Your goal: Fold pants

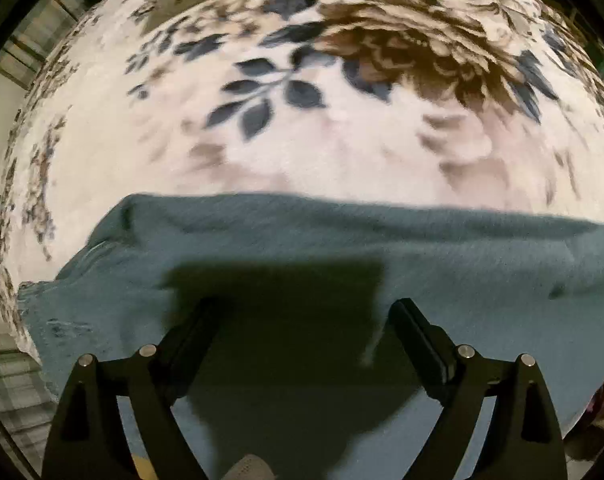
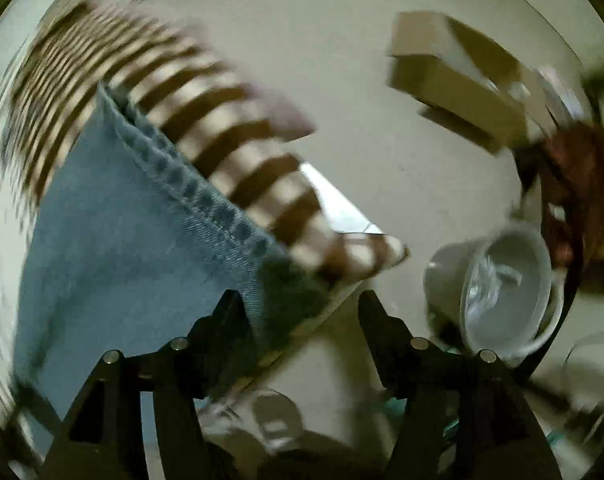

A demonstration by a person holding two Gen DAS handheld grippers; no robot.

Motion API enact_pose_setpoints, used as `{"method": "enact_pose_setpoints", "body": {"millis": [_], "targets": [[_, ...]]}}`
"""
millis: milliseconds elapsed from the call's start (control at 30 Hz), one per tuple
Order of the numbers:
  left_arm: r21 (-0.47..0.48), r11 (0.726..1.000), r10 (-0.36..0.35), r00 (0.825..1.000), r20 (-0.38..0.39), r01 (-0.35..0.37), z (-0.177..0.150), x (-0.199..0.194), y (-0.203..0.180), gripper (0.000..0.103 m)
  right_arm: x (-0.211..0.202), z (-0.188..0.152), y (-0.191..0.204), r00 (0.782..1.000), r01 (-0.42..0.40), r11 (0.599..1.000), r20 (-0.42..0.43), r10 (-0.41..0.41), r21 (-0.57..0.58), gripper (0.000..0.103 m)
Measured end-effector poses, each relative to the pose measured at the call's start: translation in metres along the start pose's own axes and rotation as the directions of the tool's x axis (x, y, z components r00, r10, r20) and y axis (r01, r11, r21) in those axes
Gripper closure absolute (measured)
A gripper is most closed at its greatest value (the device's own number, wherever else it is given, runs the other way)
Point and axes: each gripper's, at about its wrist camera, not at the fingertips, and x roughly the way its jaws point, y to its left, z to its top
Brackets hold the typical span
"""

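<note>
A floral blanket (image 1: 341,152) covers the bed under my left gripper (image 1: 305,312), whose 2 fingers stand apart over the blue jeans (image 1: 441,248) lying flat. My right gripper (image 2: 298,304) tilts past the bed edge, fingers apart beside the jeans' hem (image 2: 190,188), a white bucket (image 2: 497,280) on the floor.

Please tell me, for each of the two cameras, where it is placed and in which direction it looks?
Left wrist: sits behind the left tongs, looks down on the blue pants lying on a floral blanket; both open fingers show.
Right wrist: sits behind the right tongs, looks past the bed edge to the floor, with a cardboard box and grey bucket; open fingers show.
Shared: the pants, whose hem appears at the right view's left.
</note>
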Motion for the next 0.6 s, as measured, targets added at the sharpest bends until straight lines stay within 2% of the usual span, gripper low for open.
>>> {"method": "enact_pose_setpoints", "body": {"millis": [100,200,267,300,367,433,467,533,600], "targets": [[-0.045,0.999,-0.027,1.0,-0.002,0.027,-0.023,-0.016,0.027,0.013,-0.024,-0.006,0.015,0.998,0.061,0.998,0.008,-0.061,0.013,0.041],[-0.119,0.993,0.002,1.0,-0.014,-0.004,-0.049,-0.025,0.073,0.013,-0.056,-0.021,0.064,0.999,-0.038,0.997,0.013,0.039,-0.074,0.041],[-0.16,0.986,0.045,0.999,-0.023,-0.048,-0.062,-0.022,0.1,0.013,-0.07,-0.041,0.118,0.99,-0.14,0.975,-0.031,0.136,-0.172,0.039],[-0.177,0.982,0.064,0.998,-0.028,-0.068,-0.067,-0.019,0.111,0.013,-0.073,-0.057,0.161,0.975,-0.219,0.943,-0.097,0.2,-0.249,0.039],[-0.223,0.967,0.107,0.99,-0.087,-0.124,-0.076,0.002,0.142,0.013,-0.07,-0.083,0.225,0.94,-0.326,0.881,-0.214,0.264,-0.342,0.039],[-0.263,0.954,0.113,0.985,-0.128,-0.143,-0.084,0.017,0.163,0.013,-0.065,-0.117,0.303,0.887,-0.447,0.783,-0.33,0.324,-0.432,0.039],[-0.284,0.95,0.095,0.985,-0.144,-0.133,-0.088,0.026,0.177,0.01,-0.062,-0.135,0.34,0.867,-0.485,0.731,-0.374,0.329,-0.48,0.039],[-0.325,0.946,-0.019,0.992,-0.128,-0.023,-0.091,0.036,0.196,0.01,-0.055,-0.173,0.411,0.852,-0.517,0.611,-0.429,0.3,-0.6,0.039],[-0.336,0.942,-0.057,0.991,-0.119,0.014,-0.094,0.037,0.203,0.01,-0.041,-0.212,0.472,0.857,-0.508,0.495,-0.468,0.214,-0.704,0.039]]}}
